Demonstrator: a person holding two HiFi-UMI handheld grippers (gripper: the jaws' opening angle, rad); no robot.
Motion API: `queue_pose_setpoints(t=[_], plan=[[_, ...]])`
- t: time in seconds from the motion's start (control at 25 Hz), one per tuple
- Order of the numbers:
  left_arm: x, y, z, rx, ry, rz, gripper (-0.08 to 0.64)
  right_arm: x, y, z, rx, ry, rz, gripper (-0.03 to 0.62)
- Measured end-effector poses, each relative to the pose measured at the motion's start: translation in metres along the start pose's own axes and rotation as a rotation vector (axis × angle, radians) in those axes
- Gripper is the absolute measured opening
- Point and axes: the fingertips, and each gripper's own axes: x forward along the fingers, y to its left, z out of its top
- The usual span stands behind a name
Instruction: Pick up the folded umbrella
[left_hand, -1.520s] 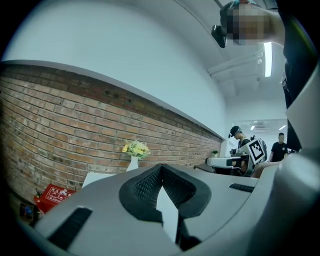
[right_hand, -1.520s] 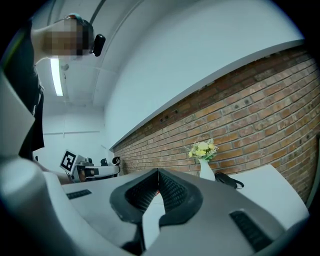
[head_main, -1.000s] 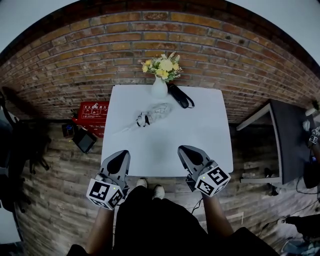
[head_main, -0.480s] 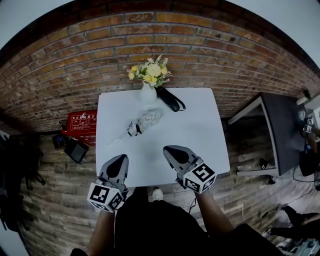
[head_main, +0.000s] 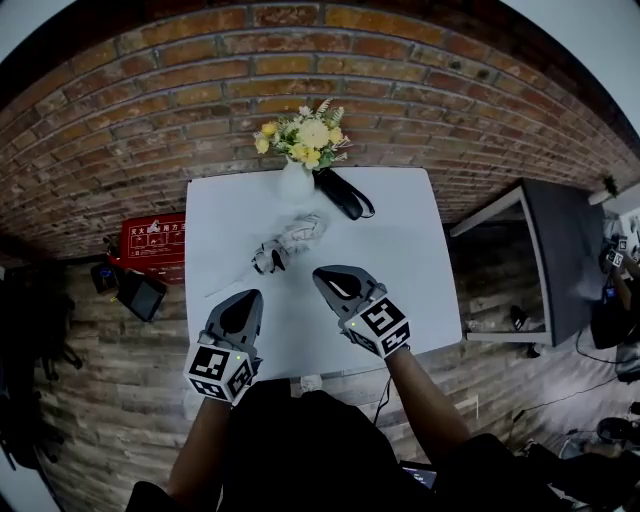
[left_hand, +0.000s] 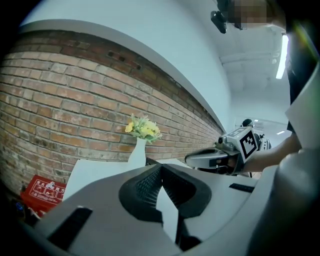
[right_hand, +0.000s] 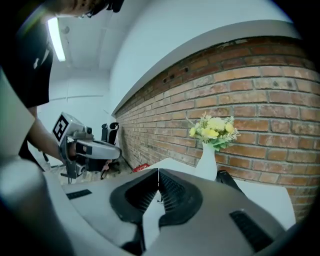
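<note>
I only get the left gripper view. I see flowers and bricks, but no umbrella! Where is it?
Observer: The head view shows the folded umbrella lying on the white table, just in front of the vase.
Operator: Is my hand-held gripper touching it?
Observer: No. The left hand-held gripper hovers near the table's front edge, apart from the umbrella.
Operator: What about the other one?
Observer: The right hand-held gripper has its jaws shut, with nothing between them.
</note>
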Motion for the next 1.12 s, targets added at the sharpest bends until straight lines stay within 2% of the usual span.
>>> queue_pose_setpoints(t=[0.44, 0.68, 0.76, 1.12], plan=[[0.040, 0.052, -0.028, -0.013, 0.063, 0.060, 0.014, 0.092, -0.021, -0.051, -0.403, 0.302, 0.110, 0.023], [0.045, 0.063, -0.040, -0.063, 0.059, 0.080, 0.014, 0.120, -0.016, -0.083, -0.621, 0.440, 0.246, 0.033], [0.045, 0.068, -0.044, -0.071, 0.057, 0.090, 0.014, 0.128, -0.017, -0.092, -0.685, 0.475, 0.288, 0.100], [0.041, 0.094, -0.058, -0.111, 0.068, 0.158, 0.014, 0.155, -0.013, -0.123, -0.917, 0.591, 0.449, 0.257]])
